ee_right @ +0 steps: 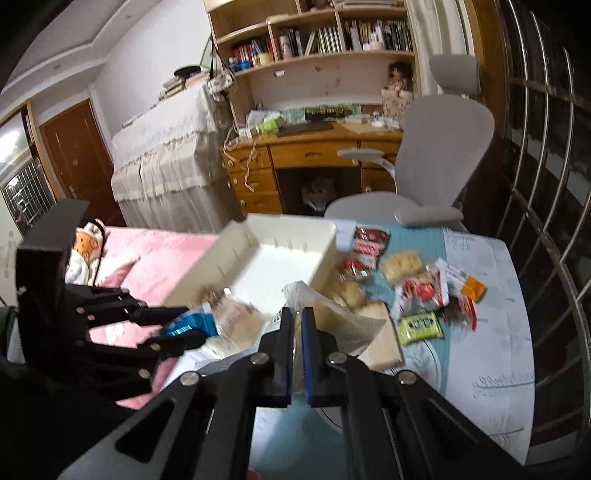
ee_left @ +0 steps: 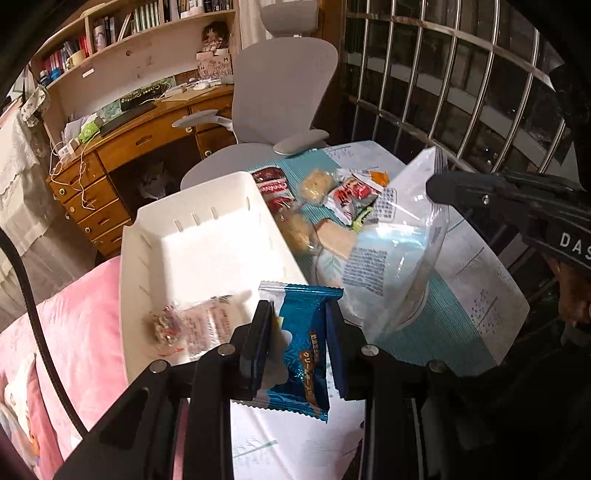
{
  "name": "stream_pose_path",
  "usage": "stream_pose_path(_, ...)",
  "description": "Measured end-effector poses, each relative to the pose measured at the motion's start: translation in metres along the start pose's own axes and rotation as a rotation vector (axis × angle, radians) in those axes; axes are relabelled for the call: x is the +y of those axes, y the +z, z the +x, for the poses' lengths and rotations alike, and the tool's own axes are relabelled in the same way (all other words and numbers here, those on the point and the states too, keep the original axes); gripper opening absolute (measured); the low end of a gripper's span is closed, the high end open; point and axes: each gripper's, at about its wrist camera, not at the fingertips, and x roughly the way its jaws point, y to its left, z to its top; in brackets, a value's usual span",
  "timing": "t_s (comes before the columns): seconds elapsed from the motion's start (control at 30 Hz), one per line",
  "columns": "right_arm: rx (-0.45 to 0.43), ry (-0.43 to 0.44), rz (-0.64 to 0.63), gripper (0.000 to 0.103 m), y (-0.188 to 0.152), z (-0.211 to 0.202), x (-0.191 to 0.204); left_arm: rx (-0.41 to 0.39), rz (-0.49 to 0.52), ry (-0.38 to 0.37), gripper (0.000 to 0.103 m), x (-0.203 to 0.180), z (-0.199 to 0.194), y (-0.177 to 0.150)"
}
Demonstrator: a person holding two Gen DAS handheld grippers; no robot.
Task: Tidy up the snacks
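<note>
My left gripper point(ee_left: 299, 332) points steeply down, its jaws clamped on a blue snack packet point(ee_left: 301, 354) lifted clear of the table. My right gripper point(ee_right: 298, 339) tilts downward too, its jaws nearly together, pinching the top edge of a clear plastic bag point(ee_right: 332, 325) and holding it up.

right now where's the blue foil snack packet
In the left wrist view the blue foil snack packet is clamped in the left hand-held gripper, just right of the white plastic bin.

Beyond the table I see a grey office chair point(ee_left: 284, 85), a wooden desk point(ee_right: 314, 147) under bookshelves point(ee_right: 314, 33), and pink bedding point(ee_left: 74, 332) alongside.
</note>
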Motion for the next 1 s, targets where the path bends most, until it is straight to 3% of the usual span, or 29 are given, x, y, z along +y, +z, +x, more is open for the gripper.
stream_pose_path(0.23,-0.085,-0.009,0.013,0.004,0.023,0.012,0.046,0.008,-0.057,-0.004,0.025,0.052,-0.003,0.001)
stream_pose_path(0.5,-0.092,-0.022,0.052,0.005,0.035,0.049,0.081,-0.009,-0.099,0.045,0.024,0.102,-0.001,0.01)
stream_pose_path(0.63,0.01,-0.029,0.109,0.019,0.035,0.076,0.088,0.034,-0.151,0.051,0.039,0.12,0.007,0.004)
stream_pose_path(0.73,0.023,0.002,0.136,0.024,0.029,0.079,0.09,0.055,-0.163,0.052,0.044,0.126,0.011,-0.002)
stream_pose_path(0.8,0.03,0.001,0.138,0.035,0.026,0.079,0.092,0.064,-0.173,0.044,0.05,0.128,0.013,-0.005)
stream_pose_path(1.0,0.075,-0.023,0.198,0.042,0.015,0.081,0.083,0.077,-0.164,0.026,0.058,0.12,0.016,-0.009)
